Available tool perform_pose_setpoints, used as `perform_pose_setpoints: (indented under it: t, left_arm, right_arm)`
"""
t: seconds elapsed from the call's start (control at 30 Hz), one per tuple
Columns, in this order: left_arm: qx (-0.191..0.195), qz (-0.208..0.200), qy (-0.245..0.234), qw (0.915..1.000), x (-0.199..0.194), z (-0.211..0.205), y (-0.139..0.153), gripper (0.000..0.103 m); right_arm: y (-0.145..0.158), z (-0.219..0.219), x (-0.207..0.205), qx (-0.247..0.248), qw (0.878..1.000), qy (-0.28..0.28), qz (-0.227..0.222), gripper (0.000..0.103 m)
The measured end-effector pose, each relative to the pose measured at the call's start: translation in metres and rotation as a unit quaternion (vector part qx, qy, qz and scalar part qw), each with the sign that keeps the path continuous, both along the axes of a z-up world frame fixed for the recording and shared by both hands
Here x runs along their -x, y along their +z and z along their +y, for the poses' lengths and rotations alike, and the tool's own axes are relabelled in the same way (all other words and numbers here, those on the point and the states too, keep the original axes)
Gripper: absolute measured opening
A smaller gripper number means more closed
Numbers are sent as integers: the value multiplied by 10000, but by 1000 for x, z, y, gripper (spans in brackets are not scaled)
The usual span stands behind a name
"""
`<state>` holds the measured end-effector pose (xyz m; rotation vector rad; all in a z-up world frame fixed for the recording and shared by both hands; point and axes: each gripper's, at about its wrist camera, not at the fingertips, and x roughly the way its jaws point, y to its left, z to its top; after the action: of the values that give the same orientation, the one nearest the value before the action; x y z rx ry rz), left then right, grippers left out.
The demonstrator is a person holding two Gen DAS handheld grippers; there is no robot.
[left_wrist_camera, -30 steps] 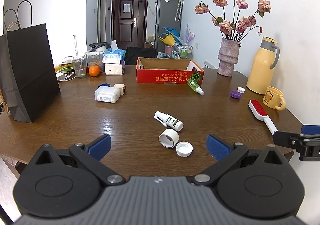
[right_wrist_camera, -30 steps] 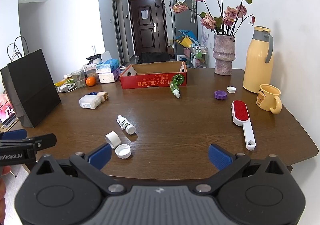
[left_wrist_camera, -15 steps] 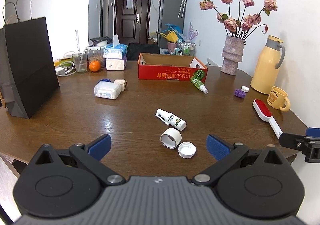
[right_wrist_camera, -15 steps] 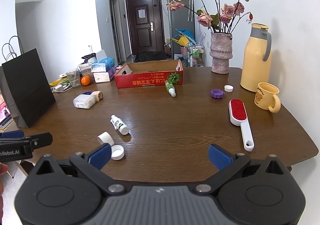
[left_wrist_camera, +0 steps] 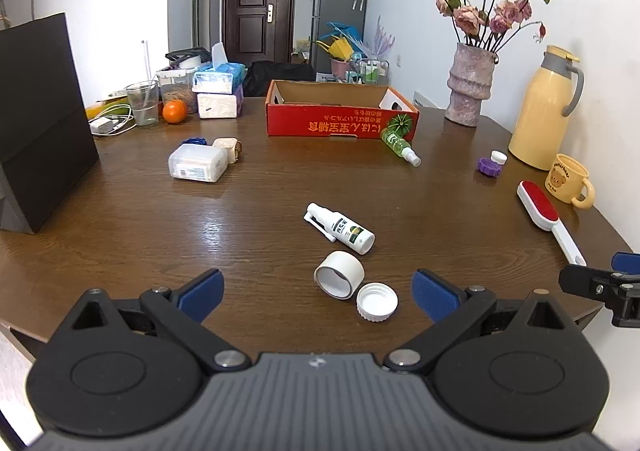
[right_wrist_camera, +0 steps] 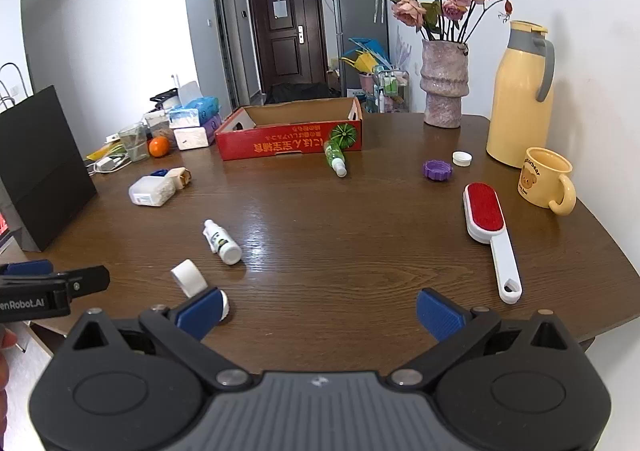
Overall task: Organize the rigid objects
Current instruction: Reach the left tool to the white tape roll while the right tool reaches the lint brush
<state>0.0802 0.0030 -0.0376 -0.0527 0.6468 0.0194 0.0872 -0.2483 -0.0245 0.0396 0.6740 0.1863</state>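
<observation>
Left gripper (left_wrist_camera: 318,289): low over near tabletop (left_wrist_camera: 240,211) edge, jaws wide open, holding nothing.
Right gripper (right_wrist_camera: 320,309): same height, jaws wide open, holding nothing.
White bottle (left_wrist_camera: 342,229): lying flat, mid tabletop, beside white cap (left_wrist_camera: 377,301).
Left view only: whole cap.
Right view only: fingertip (right_wrist_camera: 7,339) at left edge.

Both grippers hang over the near edge of the table (left_wrist_camera: 260,211). The left gripper (left_wrist_camera: 318,289) has its jaws spread wide, empty. The right gripper (right_wrist_camera: 320,307), just beside it, is likewise spread and empty.
</observation>
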Motion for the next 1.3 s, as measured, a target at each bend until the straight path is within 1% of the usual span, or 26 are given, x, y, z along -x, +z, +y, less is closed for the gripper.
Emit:
perform_pose_setpoints:
  t: [0.17, 0.23, 0.57, 0.63, 0.87, 1.0, 1.07, 1.1, 1.13, 1.2, 1.3]
  left_arm:
    - [-67, 161, -55, 9998, -22, -5, -9, 102]
    - [-111, 247, -82, 9996, -32, -7, -14, 99]
    - [-251, 641, -215, 9974, -72, -16, -39, 91]
    - [-252, 730, -236, 9967, -80, -16, -45, 86]
    - [-332, 954, -273, 9945, -103, -18, -62, 77]
    - [-349, 1069, -302, 9932, -116, -19, -70, 67]
    - [-301, 1109, -347, 9928, -120, -18, -74, 65]
    - [-271, 1119, -368, 9927, -122, -17, -76, 62]
    - [-239, 1133, -397, 9925, -124, -17, -78, 55]
    - [-190, 1174, -471, 9918, -128, -17, -81, 44]
    - [-153, 1136, -535, 9920, -131, -17, -82, 44]
  right_arm:
    - [-6, -8, -15, -20, 9999, -94, 57, 103]
    - [-8, -12, -22, -21, 9998, -155, 87, 103]
    - [-32, -43, -61, -1, 9979, -560, 316, 103]
    - [-38, -48, -69, 36, 9973, -640, 349, 103]
    - [-56, -66, -96, 235, 9951, -862, 415, 103]
    - [-66, -78, -110, 275, 9936, -978, 484, 103]
    - [-70, -84, -117, 263, 9928, -1039, 531, 103]
    - [-71, -86, -120, 259, 9925, -1063, 545, 103]
    - [-73, -89, -123, 250, 9922, -1084, 556, 103]
    - [-76, -94, -129, 247, 9917, -1126, 566, 103]
    - [-81, -100, -138, 263, 9911, -1164, 594, 103]
